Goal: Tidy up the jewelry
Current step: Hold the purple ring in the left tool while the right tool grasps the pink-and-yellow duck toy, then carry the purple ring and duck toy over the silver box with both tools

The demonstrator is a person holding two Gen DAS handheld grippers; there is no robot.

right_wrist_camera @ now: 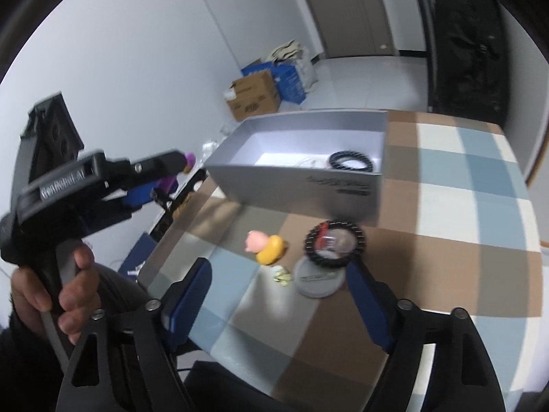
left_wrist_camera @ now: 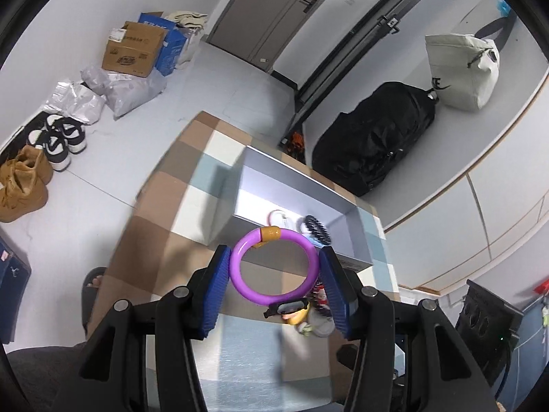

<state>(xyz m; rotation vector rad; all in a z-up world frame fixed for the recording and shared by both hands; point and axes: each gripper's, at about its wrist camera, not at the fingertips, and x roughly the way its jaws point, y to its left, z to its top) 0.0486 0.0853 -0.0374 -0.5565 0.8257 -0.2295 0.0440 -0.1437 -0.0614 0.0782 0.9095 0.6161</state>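
The left gripper (left_wrist_camera: 274, 267) clamps a purple ring bracelet (left_wrist_camera: 274, 265) with an orange clasp between its blue pads (left_wrist_camera: 214, 286), raised above a table covered in a brown, white and pale-blue checked cloth (left_wrist_camera: 178, 185). Just ahead of its fingertips stands an open grey box (left_wrist_camera: 295, 185), and inside it lie a black beaded bracelet (left_wrist_camera: 317, 228) and a thin white ring.

The right gripper (right_wrist_camera: 278, 295) hangs with its jaws spread wide and nothing between them. Ahead of it on the cloth lie a small pink-and-yellow figure (right_wrist_camera: 266, 245), a second black beaded bracelet (right_wrist_camera: 334, 243) partly over a grey round lid (right_wrist_camera: 319, 279), and beyond them the same box.

Beyond the table lies a pale floor with cardboard boxes (left_wrist_camera: 133, 49), plastic bags, shoes (left_wrist_camera: 60, 140) and a door (left_wrist_camera: 274, 10); a black backpack (left_wrist_camera: 377, 137) sits to the right.
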